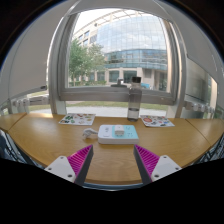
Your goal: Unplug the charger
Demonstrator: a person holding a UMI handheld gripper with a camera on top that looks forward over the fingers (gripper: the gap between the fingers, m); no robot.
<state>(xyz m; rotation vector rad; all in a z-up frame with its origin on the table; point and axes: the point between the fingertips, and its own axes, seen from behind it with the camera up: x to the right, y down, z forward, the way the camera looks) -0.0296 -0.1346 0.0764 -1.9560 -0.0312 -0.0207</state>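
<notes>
A white flat power strip or charger base (118, 133) lies on the wooden table (110, 158), well ahead of my fingers. A small white charger plug (90, 133) sits at its left end. My gripper (113, 160) is open, its magenta pads (80, 160) spread wide over bare table, with nothing between them. The strip is beyond the fingertips, apart from them.
A tall grey bottle (134, 101) stands behind the strip. Printed sheets lie at the far left (77, 119) and far right (156, 121) of the table. A large window (120, 55) with buildings outside is behind. Chair backs stand at both sides.
</notes>
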